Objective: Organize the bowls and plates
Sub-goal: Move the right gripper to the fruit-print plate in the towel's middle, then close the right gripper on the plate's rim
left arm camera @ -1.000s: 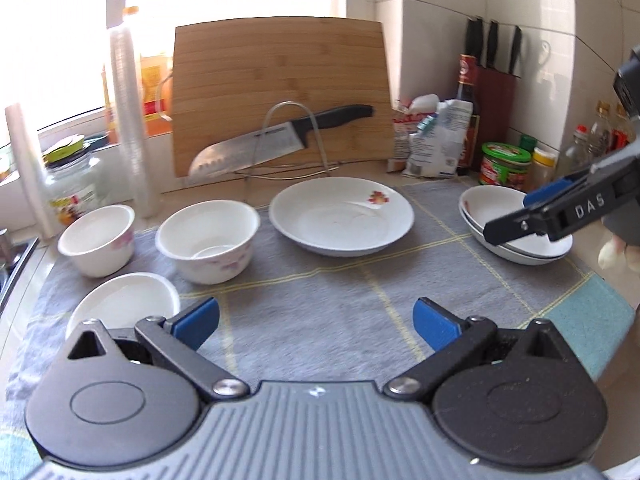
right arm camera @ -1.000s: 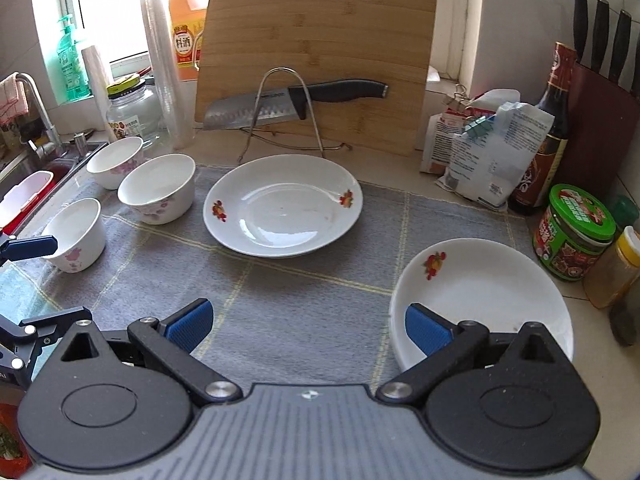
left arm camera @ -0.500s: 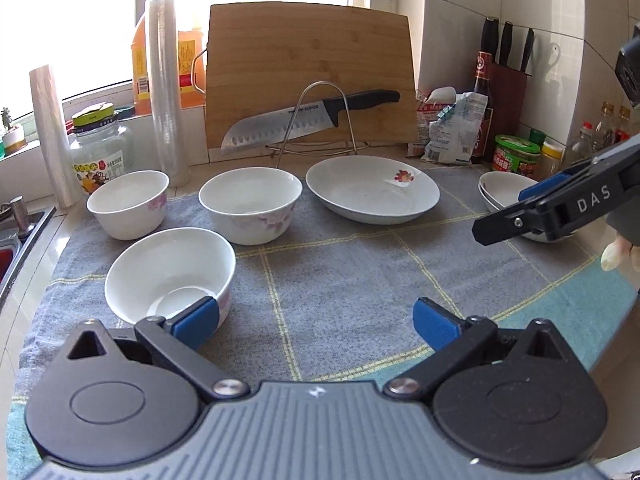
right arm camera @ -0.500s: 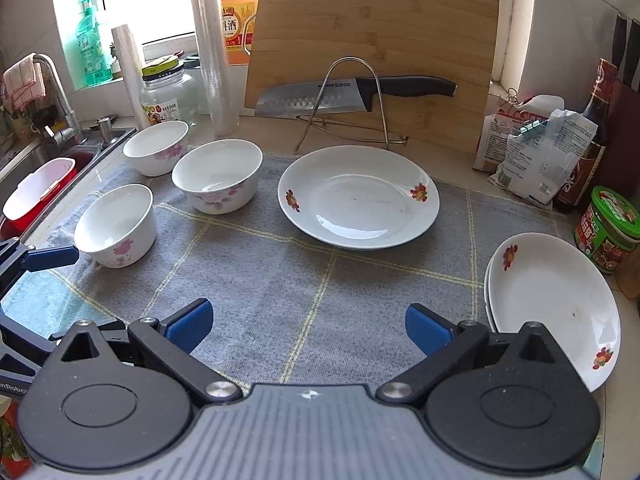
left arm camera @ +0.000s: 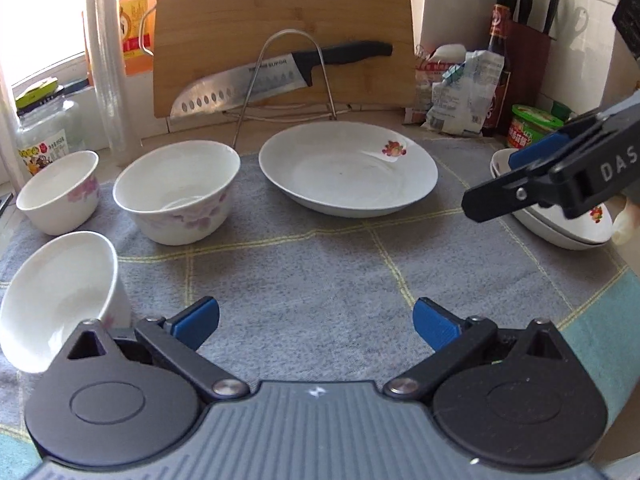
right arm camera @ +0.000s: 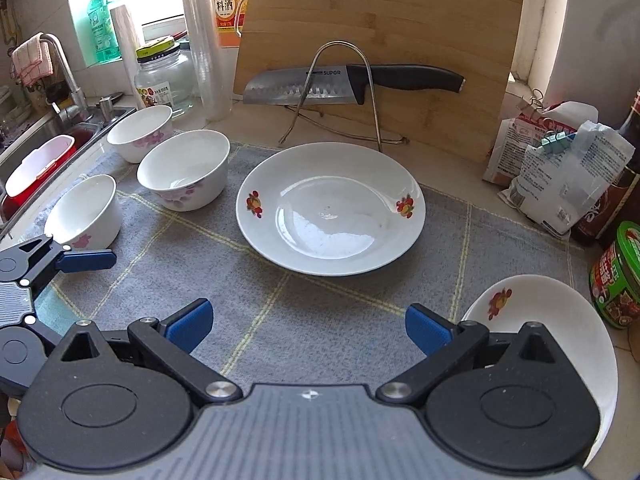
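Observation:
A large white flowered plate lies mid-mat. A stack of white plates sits at the right. Three white flowered bowls stand at the left: a near one, a middle one and a far one. My left gripper is open and empty, just right of the near bowl. My right gripper is open and empty above the mat, beside the plate stack. It also shows in the left wrist view.
A grey checked mat covers the counter. A knife rests on a wire rack before a wooden cutting board. Bags, a sauce bottle and a green-lidded jar stand right. A glass jar and sink are left.
Both grippers have shifted over the mat. The left view moved closer to the bowls, and the near bowl now lies at its left edge. The right gripper swung back towards the plate stack.

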Demonstrator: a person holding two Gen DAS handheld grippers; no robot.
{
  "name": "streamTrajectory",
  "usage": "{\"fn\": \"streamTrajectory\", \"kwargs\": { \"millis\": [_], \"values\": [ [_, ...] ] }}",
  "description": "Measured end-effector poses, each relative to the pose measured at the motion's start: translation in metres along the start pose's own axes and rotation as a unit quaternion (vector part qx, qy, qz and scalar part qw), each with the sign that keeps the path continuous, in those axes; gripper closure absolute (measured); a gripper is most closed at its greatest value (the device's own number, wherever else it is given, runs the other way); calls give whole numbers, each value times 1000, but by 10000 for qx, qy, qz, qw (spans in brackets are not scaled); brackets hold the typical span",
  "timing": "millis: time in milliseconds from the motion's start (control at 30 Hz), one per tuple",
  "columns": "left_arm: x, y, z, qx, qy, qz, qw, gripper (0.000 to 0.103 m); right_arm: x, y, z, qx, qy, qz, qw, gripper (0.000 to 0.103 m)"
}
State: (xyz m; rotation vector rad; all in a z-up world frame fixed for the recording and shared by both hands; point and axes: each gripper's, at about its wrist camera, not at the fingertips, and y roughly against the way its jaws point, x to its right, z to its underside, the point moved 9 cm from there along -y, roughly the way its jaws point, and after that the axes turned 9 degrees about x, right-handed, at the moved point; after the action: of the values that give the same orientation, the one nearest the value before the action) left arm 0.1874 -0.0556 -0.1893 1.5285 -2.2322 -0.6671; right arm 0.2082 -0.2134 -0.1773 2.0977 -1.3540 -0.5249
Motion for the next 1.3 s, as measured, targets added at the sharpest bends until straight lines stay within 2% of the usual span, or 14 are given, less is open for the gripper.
{"fn": "streamTrajectory", "kwargs": {
  "millis": [400, 533, 633, 700, 1033, 1300],
  "values": [
    [32, -62, -14, -288, -103, -238, 9992, 1, 52, -41, -25, -312, -42, -519, 9982, 0],
    [32, -80, -17, -340, -42, -149, 9993, 1, 60, -50, -29, -332, -107, -506, 9981, 0],
    [29, -89, -21, -197, -100, -56, 9997, 1, 66, -57, -31, -372, -135, -326, 9987, 0],
    [27, -95, -24, -159, -111, -51, 9998, 1, 67, -60, -32, -413, -175, -377, 9983, 0],
    [25, -107, -32, -35, -183, 37, 9998, 0, 71, -92, -41, -652, -283, -774, 9945, 0],
    [23, -107, -32, 27, -194, 67, 9998, 0, 71, -125, -44, -961, -165, -869, 9914, 0]
  ]
}}
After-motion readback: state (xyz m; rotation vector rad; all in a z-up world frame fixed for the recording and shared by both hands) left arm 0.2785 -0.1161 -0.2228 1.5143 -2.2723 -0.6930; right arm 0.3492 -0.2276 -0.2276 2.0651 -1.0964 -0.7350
